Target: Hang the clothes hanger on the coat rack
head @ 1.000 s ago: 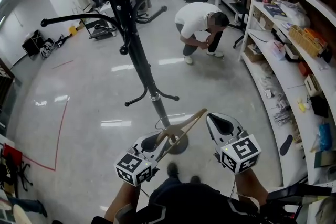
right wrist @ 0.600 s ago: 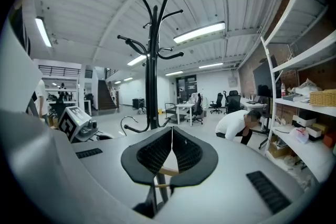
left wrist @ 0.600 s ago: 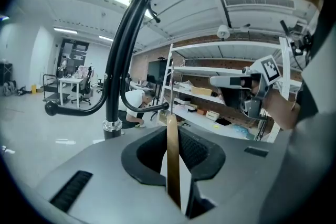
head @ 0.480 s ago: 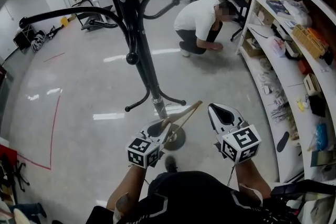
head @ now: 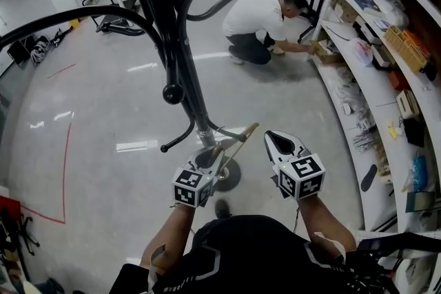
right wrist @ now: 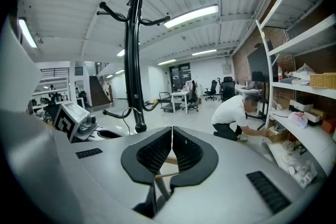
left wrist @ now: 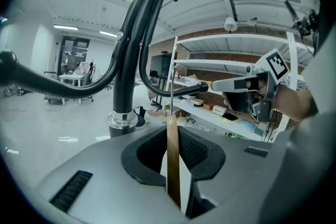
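Note:
A wooden clothes hanger (head: 236, 141) lies in my left gripper (head: 212, 156), which is shut on its wooden body (left wrist: 173, 170). Its thin metal hook (left wrist: 171, 93) rises in front of the jaws. The black coat rack (head: 180, 72) stands just ahead, its pole (left wrist: 126, 81) left of the hanger and curved arms (head: 76, 16) spreading overhead. In the head view the hanger's far end reaches the rack's lower pole. My right gripper (head: 273, 137) hovers beside it on the right, shut (right wrist: 171, 131) with nothing between the pads. A bit of the wood shows behind its jaws.
The rack's round base (head: 227, 175) rests on the glossy floor by my feet. A person in a white shirt (head: 258, 14) crouches by the white shelving (head: 372, 72), which is stacked with goods along the right. Office chairs and desks (right wrist: 181, 96) stand far behind.
Both grippers and the hanger have come closer to the rack's pole and sunk lower. The crouching person has turned and reached toward the shelf.

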Tool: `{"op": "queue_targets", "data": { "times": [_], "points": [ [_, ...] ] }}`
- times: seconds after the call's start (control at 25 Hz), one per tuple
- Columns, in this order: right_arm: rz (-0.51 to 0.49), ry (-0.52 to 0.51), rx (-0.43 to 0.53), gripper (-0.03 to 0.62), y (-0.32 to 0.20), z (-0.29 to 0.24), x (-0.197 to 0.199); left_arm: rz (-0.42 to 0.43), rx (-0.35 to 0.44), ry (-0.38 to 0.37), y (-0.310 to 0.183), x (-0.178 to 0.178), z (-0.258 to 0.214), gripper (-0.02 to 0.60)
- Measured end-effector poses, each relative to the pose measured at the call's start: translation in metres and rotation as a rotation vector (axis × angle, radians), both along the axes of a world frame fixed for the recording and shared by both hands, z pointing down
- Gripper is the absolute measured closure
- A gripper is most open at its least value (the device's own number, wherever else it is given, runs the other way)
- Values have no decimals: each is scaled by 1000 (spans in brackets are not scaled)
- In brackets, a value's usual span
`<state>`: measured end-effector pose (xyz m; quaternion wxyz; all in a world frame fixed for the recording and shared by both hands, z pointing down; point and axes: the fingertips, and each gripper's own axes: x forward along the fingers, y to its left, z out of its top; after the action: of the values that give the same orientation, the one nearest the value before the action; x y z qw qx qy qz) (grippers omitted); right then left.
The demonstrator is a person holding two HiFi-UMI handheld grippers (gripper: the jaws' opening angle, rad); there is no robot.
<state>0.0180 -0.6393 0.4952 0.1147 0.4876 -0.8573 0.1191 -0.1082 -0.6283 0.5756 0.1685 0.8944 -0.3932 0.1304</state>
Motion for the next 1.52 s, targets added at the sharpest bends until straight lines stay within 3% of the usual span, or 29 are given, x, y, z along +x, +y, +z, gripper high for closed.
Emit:
{"op": "queue_targets", "data": {
  "times": [0.48, 1.12, 1.52],
  "points": [
    [-7, 18, -26, 586, -17, 23, -16, -6, -36, -29, -22, 3, 36, 529],
    [-6, 6, -51, 586, -8, 36, -14, 49, -11, -6, -23, 7, 44, 529],
    [-3, 7, -52, 586, 2, 33, -7, 27, 10, -57, -25, 1, 50, 528]
  ]
}}
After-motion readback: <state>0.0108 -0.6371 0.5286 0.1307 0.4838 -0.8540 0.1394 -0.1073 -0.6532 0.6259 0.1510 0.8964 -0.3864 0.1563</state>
